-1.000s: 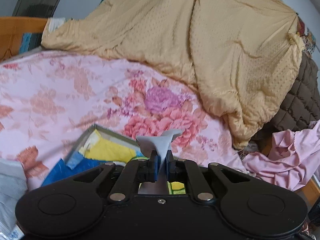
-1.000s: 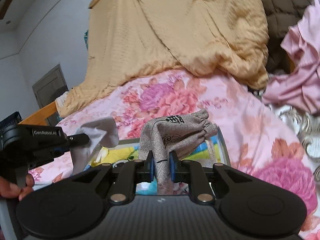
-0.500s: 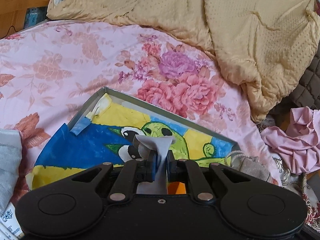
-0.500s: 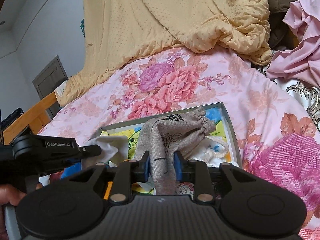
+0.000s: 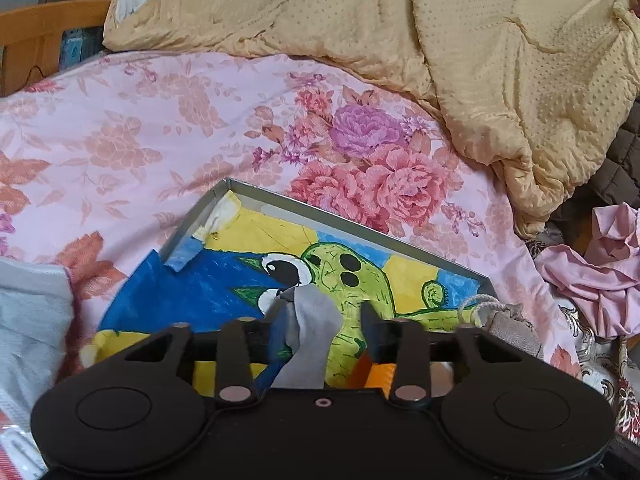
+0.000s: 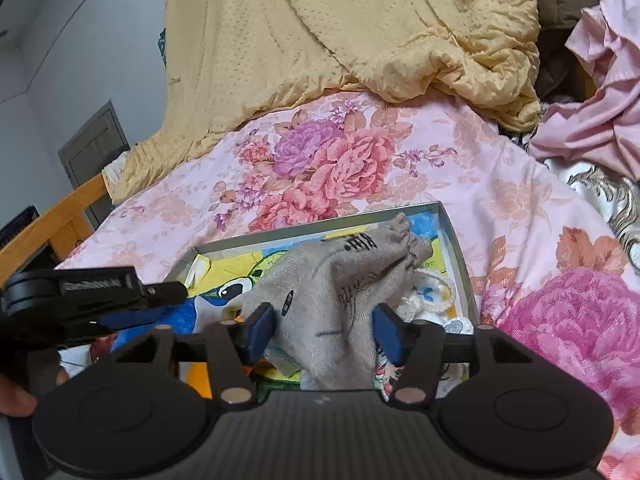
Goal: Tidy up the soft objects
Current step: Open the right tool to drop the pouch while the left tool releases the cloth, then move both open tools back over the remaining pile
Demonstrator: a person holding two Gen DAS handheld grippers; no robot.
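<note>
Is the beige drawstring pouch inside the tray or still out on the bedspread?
Inside: the pouch sits within the tray walls, between the right claw's open jaws.

Floral bedspread (image 5: 168, 128), pink with rose and purple blooms, across the middle of both views. Yellow dotted quilt (image 5: 460, 40), heaped along the top, spilling down toward the right. Brown quilted blanket (image 5: 624, 160) at right edge, partly under the yellow quilt. Crumpled pink garment (image 5: 592, 276) at right, lower than the brown blanket. Wooden bed rail (image 5: 44, 20) in upper left corner. Grey door (image 6: 94, 148) at left of right wrist view, against pale wall (image 6: 80, 40). White-and-gold patterned cloth (image 6: 600, 184) at right edge.
</note>
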